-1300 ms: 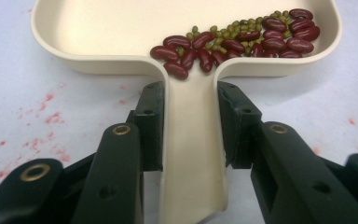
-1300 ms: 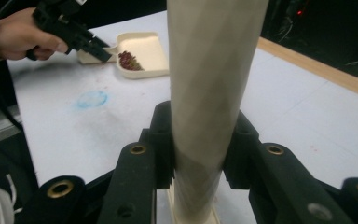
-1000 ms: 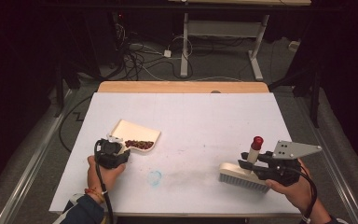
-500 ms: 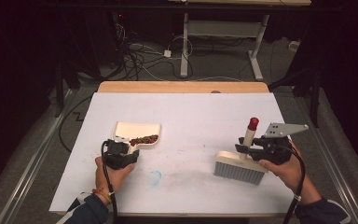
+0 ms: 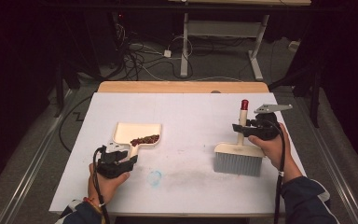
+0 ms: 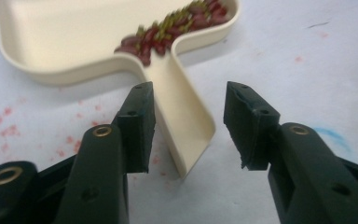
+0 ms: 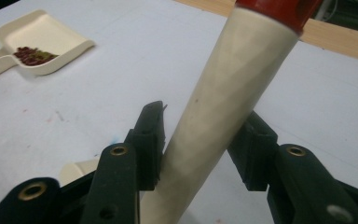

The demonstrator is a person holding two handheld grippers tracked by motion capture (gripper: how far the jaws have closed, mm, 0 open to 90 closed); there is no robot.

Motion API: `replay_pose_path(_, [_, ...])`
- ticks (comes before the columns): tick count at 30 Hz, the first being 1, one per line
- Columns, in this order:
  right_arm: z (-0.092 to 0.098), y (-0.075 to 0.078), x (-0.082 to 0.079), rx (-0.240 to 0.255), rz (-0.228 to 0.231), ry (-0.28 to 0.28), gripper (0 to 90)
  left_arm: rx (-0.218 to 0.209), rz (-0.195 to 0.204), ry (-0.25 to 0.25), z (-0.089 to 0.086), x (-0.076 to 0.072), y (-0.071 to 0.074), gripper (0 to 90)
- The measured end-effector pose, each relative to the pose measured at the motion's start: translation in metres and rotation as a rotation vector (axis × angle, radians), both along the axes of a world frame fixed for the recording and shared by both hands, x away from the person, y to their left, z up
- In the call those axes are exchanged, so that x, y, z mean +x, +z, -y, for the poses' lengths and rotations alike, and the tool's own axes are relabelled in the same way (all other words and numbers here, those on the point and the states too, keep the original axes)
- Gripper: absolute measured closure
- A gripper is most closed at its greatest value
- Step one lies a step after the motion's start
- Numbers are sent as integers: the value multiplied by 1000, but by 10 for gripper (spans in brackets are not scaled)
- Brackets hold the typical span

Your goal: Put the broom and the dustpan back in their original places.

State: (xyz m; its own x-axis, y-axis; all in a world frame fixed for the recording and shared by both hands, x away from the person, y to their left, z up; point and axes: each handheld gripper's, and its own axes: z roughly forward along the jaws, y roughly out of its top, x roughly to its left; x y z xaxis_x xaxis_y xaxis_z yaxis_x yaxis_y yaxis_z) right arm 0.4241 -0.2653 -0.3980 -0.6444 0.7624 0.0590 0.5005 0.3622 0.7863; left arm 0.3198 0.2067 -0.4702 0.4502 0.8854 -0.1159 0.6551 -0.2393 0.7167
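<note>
A cream dustpan (image 5: 137, 132) lies left of centre on the white table and holds a small heap of red beans (image 5: 144, 139). Its handle (image 6: 186, 126) points toward me and runs between the jaws of my left gripper (image 6: 189, 93), which is open, with a gap on the right side. My left gripper (image 5: 116, 158) rests on the table behind the pan. On the right stands a hand brush (image 5: 239, 156) with grey bristles down and a red-tipped cream handle (image 7: 223, 102). My right gripper (image 5: 249, 129) is shut on that handle, and both jaws of the right gripper (image 7: 205, 121) press against it.
The white table cover (image 5: 186, 107) has a blue smudge (image 5: 154, 177) near the front and faint red specks. A wooden strip (image 5: 182, 87) edges the far side. Cables and desk legs (image 5: 186, 42) lie on the floor beyond.
The right gripper has carried the brush a little away from me and stood its handle more upright. The left gripper has shifted right, behind the dustpan's handle.
</note>
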Motion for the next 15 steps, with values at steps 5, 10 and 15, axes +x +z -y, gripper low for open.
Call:
replay_pose_path(5, [-4, -14, 20, 18, -43, -43, 592, 120, 143, -83, -2, -11, 8, 458])
replay_pose_path(10, [-12, -24, 35, -7, -68, -85, 585, 86, 201, -147, -12, -16, 9, 392])
replay_pose_path(15, [-18, -28, 45, -47, -50, -150, 548, 90, 222, -180, -13, -20, 7, 317])
